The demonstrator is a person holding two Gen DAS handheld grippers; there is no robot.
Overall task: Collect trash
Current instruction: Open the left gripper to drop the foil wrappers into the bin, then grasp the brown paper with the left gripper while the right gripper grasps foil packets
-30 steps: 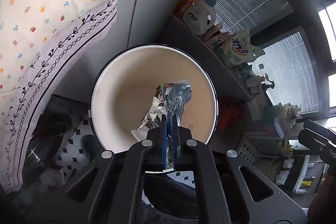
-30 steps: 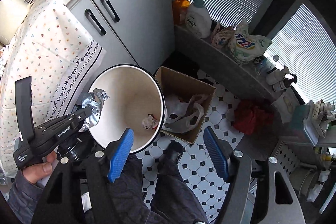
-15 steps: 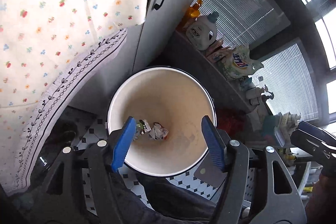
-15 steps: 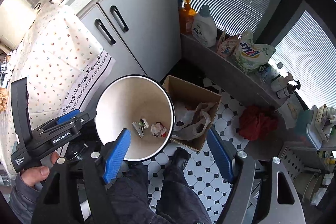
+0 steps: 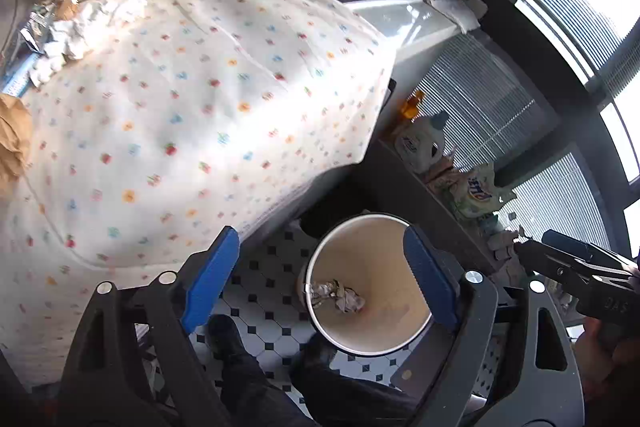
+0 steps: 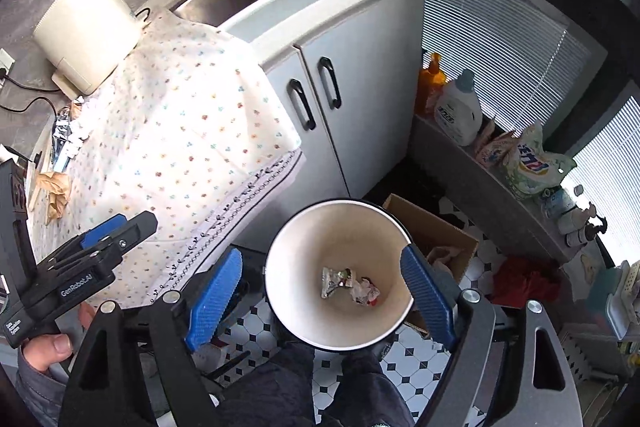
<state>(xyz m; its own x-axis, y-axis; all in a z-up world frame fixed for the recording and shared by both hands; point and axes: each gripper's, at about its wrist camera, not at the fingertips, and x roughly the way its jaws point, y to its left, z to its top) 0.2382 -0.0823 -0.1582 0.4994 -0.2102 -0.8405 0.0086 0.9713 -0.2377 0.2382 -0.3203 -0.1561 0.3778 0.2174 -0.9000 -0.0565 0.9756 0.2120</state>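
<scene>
— While you look down past your blue pads, what have your jaws got hold of?

— Nothing. My left gripper (image 5: 320,279) stands spread wide, its jaws having just been opening, and the gap between them is bare; through it I see only the floor and the bin. My right gripper (image 6: 322,293) is just as wide, its jaws also having just been opening, with nothing between them.

— Where is the trash?

— Two pieces lie at the bottom of the white bin (image 6: 280,291): a crumpled foil wrapper (image 6: 332,281) and, touching it, a wad of paper (image 6: 366,291) with a bit of red on it. From my left camera, I see the same wrapper (image 5: 325,290) and wad (image 5: 350,301) inside the bin (image 5: 394,345), side by side.

— And around the bin?

— It stands on the black-and-white tiled floor (image 6: 404,367), just beside an open cardboard box (image 6: 436,223) and in front of the grey cabinet doors (image 6: 352,107). A flowered cloth (image 6: 180,131) covers the bench and hangs over its edge. More crumpled scraps (image 5: 60,39) lie at the cloth's far end, near a brown paper wad (image 6: 54,189).

— Can you see the hands?

— My left hand (image 6: 44,347) grips its handle at the lower left of the right camera's view.
</scene>
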